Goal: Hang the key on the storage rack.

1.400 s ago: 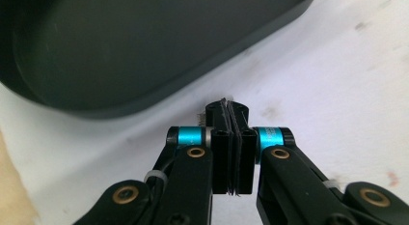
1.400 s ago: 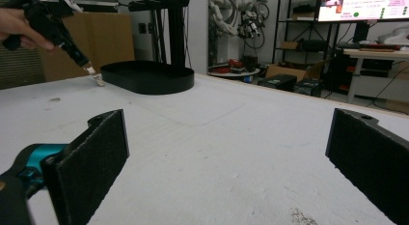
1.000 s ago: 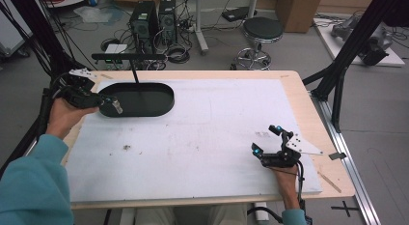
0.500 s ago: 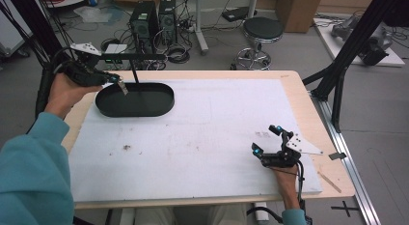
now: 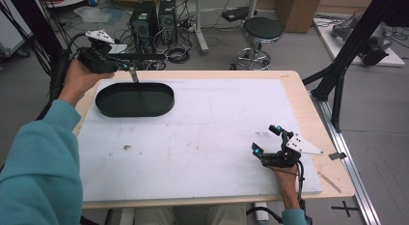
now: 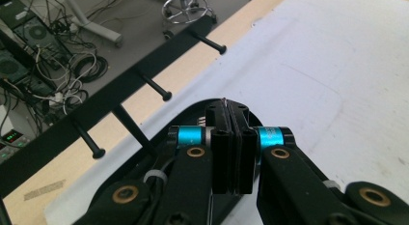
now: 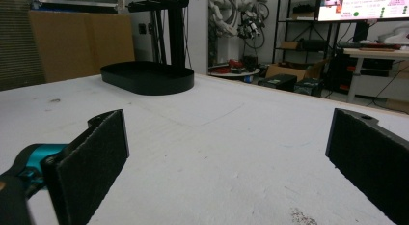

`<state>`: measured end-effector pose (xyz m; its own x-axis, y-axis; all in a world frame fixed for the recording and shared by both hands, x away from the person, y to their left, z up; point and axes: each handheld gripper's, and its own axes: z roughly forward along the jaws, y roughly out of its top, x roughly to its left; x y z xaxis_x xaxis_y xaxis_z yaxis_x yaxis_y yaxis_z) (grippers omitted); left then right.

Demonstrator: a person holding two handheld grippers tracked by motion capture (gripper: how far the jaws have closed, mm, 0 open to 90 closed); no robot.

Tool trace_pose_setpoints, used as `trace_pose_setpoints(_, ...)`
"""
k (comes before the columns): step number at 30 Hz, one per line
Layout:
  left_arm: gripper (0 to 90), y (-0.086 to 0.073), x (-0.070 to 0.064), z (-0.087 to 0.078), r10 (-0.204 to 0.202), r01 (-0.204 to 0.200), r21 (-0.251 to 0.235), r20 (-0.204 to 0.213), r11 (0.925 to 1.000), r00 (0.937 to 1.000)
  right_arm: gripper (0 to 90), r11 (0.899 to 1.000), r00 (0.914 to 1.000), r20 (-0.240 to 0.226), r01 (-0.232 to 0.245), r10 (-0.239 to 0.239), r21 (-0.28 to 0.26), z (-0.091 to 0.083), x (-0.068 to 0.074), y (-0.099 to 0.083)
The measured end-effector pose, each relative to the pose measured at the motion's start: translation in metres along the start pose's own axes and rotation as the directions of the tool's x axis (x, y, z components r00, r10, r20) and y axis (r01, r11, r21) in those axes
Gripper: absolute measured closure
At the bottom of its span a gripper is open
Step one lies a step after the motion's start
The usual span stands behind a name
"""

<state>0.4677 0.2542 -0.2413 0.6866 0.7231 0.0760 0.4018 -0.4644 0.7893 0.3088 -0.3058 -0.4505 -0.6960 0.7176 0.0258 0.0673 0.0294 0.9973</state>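
A black stand has an oval tray base (image 5: 144,102), an upright post and a crossbar (image 5: 144,56) with several pegs. My left gripper (image 5: 132,73) hangs above the base's far left part, just below the crossbar. In the left gripper view its jaws (image 6: 226,109) are pressed shut over the base rim (image 6: 193,106), with the crossbar (image 6: 120,97) beyond. A thin pale sliver shows at the tips; I cannot tell what it is. My right gripper (image 5: 266,139) rests open on the white mat near the front right. The right gripper view shows nothing between its pads (image 7: 226,138), with the tray base (image 7: 147,77) far off.
A white mat (image 5: 217,123) covers most of the wooden table (image 5: 294,85). Small dirt specks lie on the mat at front left (image 5: 127,147). A stool (image 5: 260,29) and computer towers (image 5: 152,17) stand on the floor beyond the far edge.
My left gripper has risen from the left end of the tray base and moved toward the far edge, up to the crossbar. The right gripper has stayed put.
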Motion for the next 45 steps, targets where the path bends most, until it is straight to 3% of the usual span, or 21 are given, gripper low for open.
trace_pose_setpoints(12,88.3,0.001,0.007,0.027,-0.036,0.036,0.007,-0.023,0.9993,0.9991,0.5,1.000,1.0000,0.000,-0.001,0.001,0.000,0.000,0.000,0.000)
trace_pose_setpoints(18,88.3,-0.001,0.011,0.035,-0.058,0.059,0.017,-0.058,0.9981,0.9966,0.5,1.000,1.0000,0.001,0.000,0.000,0.001,0.000,0.000,0.000)
trace_pose_setpoints(45,88.3,-0.005,0.018,0.051,-0.098,0.101,0.025,-0.100,0.9946,0.9901,0.5,1.000,1.0000,0.000,-0.001,0.001,0.002,0.000,0.000,0.000)
